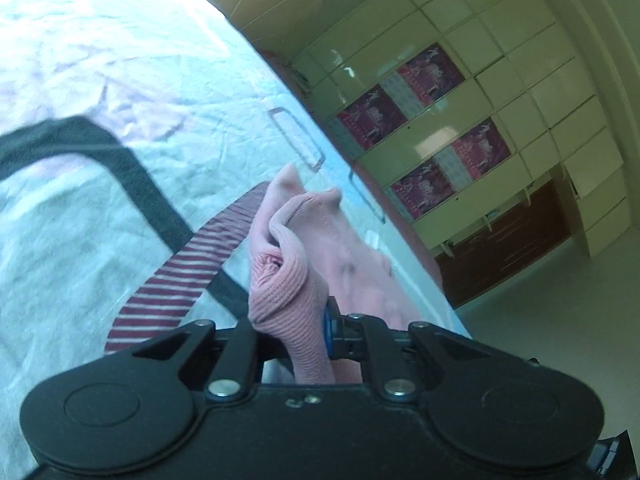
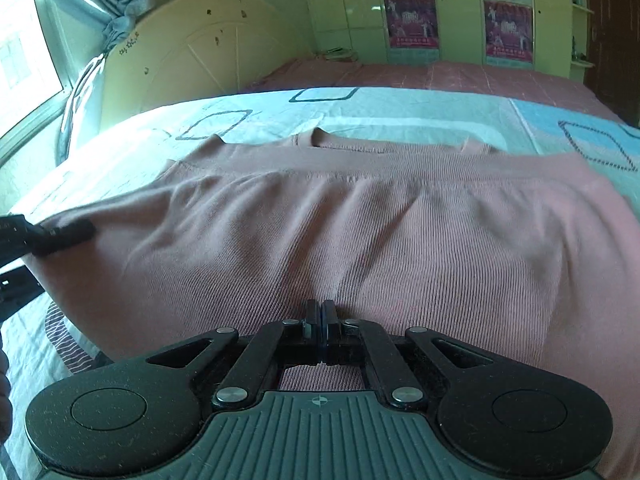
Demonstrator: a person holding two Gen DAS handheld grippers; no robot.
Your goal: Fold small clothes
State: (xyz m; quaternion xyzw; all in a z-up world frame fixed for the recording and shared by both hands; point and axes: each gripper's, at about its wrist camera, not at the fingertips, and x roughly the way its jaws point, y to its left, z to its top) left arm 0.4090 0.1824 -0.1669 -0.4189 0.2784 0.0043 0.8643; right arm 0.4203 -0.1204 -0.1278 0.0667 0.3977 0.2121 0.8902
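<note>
Two tools, each pinching the same pink ribbed garment (image 2: 360, 240). Right tool (image 2: 319, 316): fingers pressed together on the near edge of the garment, cloth bunched at the tips. Directly ahead of it, the garment spreads wide, its upper layer lifted over a lower layer whose neckline shows at the far edge. Left tool (image 1: 290, 320): closed on a gathered fold of the pink cloth, which rises just ahead of the tips in a crumpled bunch; seen from the right wrist view, this tool (image 2: 60, 236) grips the garment's left edge. Just left of the left tool, a maroon-and-white striped piece (image 1: 184, 276) lies on the bed, partly under the pink cloth. Beneath all, a pale bed sheet (image 1: 80, 200) with dark rectangle outlines. Beyond the garment, a pink bed cover (image 2: 440, 72). Farther off, a cream arched headboard (image 2: 200, 52) to the left, a grey curtain (image 2: 100, 4), and green cabinets (image 2: 460, 20) bearing magenta posters (image 2: 410, 20).
</note>
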